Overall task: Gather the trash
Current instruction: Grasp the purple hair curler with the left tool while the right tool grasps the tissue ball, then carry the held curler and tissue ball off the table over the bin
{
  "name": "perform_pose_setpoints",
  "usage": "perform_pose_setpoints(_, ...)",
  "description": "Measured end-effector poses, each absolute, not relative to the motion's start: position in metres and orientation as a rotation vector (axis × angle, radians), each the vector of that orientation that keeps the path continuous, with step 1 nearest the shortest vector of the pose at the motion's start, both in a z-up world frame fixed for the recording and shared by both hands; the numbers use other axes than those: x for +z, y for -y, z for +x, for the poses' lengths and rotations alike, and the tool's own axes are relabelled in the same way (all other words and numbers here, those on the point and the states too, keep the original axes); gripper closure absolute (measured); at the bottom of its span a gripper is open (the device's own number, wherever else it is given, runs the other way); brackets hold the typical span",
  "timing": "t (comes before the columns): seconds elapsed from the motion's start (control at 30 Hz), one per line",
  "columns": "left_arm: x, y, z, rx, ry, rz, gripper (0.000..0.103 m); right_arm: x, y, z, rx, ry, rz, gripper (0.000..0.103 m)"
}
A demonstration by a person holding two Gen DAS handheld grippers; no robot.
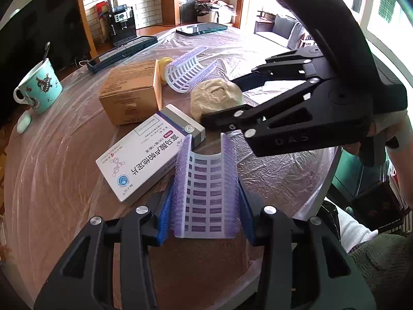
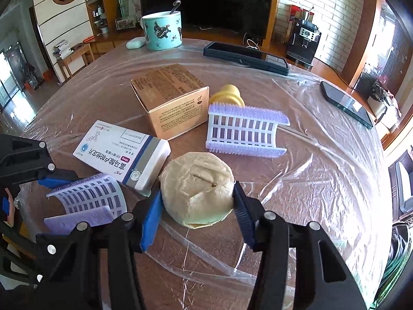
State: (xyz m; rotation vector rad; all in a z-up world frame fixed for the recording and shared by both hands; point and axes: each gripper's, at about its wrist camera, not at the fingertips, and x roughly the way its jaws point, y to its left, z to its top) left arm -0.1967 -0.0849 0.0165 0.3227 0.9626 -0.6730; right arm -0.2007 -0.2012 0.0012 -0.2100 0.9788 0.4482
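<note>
My left gripper (image 1: 205,208) is shut on a curved purple-and-white plastic grid piece (image 1: 206,188), which also shows in the right wrist view (image 2: 87,201). My right gripper (image 2: 197,204) has its blue pads against both sides of a crumpled beige wad (image 2: 197,193), also visible in the left wrist view (image 1: 215,97). A white medicine box (image 1: 152,152) (image 2: 124,152) lies between them. A second purple grid piece (image 2: 245,134) (image 1: 189,69), a tan carton (image 2: 173,98) (image 1: 131,93) and a yellow cap (image 2: 228,93) lie beyond.
The round table (image 2: 322,180) is covered in clear plastic film. A teal mug (image 2: 162,29) with a spoon, a pale earbud case (image 2: 135,42), a dark flat tray (image 2: 245,56) and a phone (image 2: 346,106) sit toward the far edge.
</note>
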Motion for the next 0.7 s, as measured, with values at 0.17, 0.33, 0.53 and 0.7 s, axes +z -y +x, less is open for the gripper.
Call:
perform_pose_setpoints(0.17, 0.017, 0.083, -0.201, -0.644, -0.959, 0.309, 0.058, 0.005, 0.208, -0.206, 0.458, -0.969, -0.168, 0.052)
perform_pose_setpoints(0.33, 0.018, 0.082, -0.202, -0.631, -0.962, 0.290, 0.058, 0.008, 0.212, -0.211, 0.455, -0.964, -0.150, 0.052)
perform_pose_setpoints(0.53, 0.018, 0.076, -0.202, -0.597, -0.969, 0.241, 0.058, 0.009, 0.215, -0.218, 0.457, -0.958, -0.122, 0.052)
perform_pose_setpoints(0.7, 0.019, 0.073, -0.201, -0.572, -0.974, 0.207, 0.058, 0.011, 0.215, -0.225, 0.461, -0.948, -0.112, 0.052)
